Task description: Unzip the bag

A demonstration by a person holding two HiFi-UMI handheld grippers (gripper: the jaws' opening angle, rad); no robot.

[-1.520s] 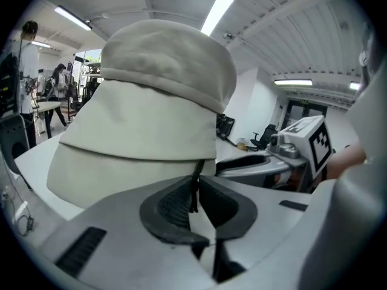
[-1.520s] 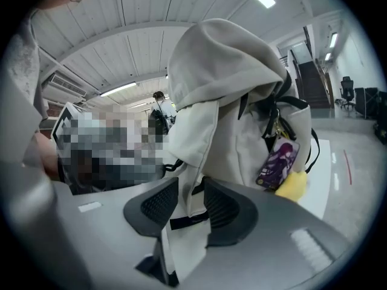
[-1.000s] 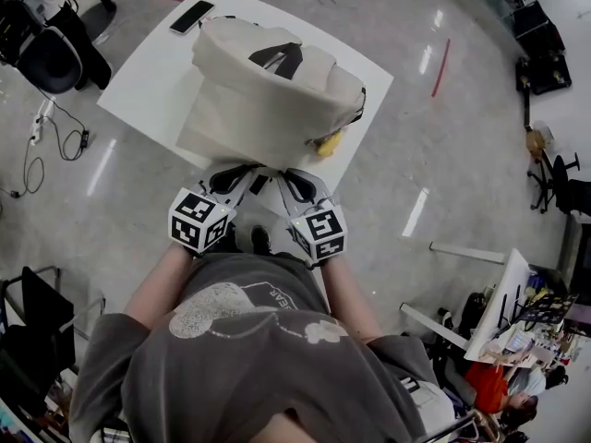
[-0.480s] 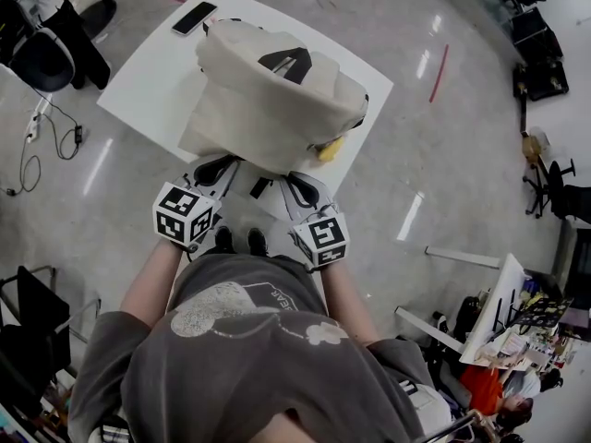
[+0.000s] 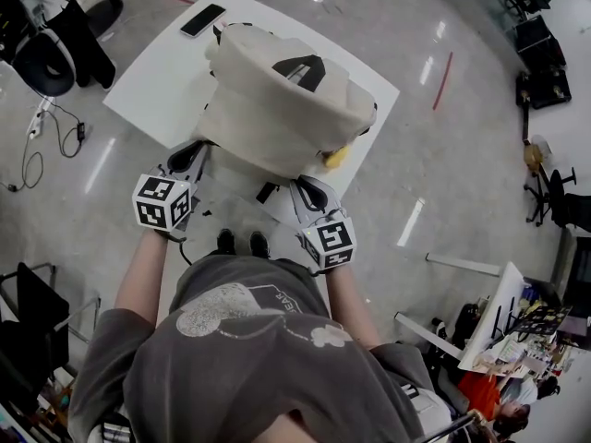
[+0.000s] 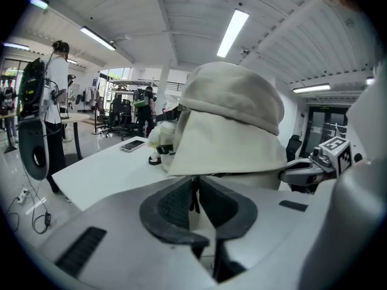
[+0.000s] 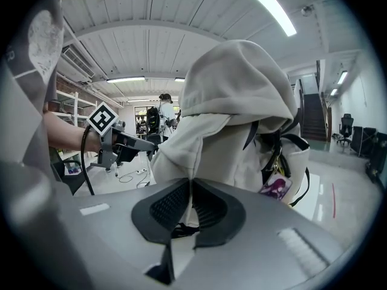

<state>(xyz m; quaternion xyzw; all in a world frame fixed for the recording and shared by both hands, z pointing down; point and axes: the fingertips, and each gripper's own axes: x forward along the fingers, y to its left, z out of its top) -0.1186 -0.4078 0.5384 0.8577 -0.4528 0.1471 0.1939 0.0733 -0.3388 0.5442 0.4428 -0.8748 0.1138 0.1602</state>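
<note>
Head view: shows a cream fabric backpack (image 5: 277, 100) standing on a white square table (image 5: 166, 81) near its front edge, with a black flat phone (image 5: 203, 19) at the far corner. Places the left gripper (image 5: 192, 153) and right gripper (image 5: 303, 190) apart at the backpack's lower front. Left gripper view: finds jaws nearly together, pinching a thin dark strip (image 6: 193, 197). Right gripper view: finds jaws closed on a fold of the cream fabric.

A grey short-sleeved T-shirt (image 5: 249, 358) carries a pale print on its chest. Just past the T-shirt's hem show 2 black shoes (image 5: 238, 242). Beyond the T-shirt, the left tool (image 5: 192, 153) and right tool (image 5: 303, 190) are light grey with dark ribbed pads (image 6: 172, 205). Each bears 1 white cube (image 5: 162, 201) of black square markers. A black cable (image 7: 86, 162) trails from the left tool.
</note>
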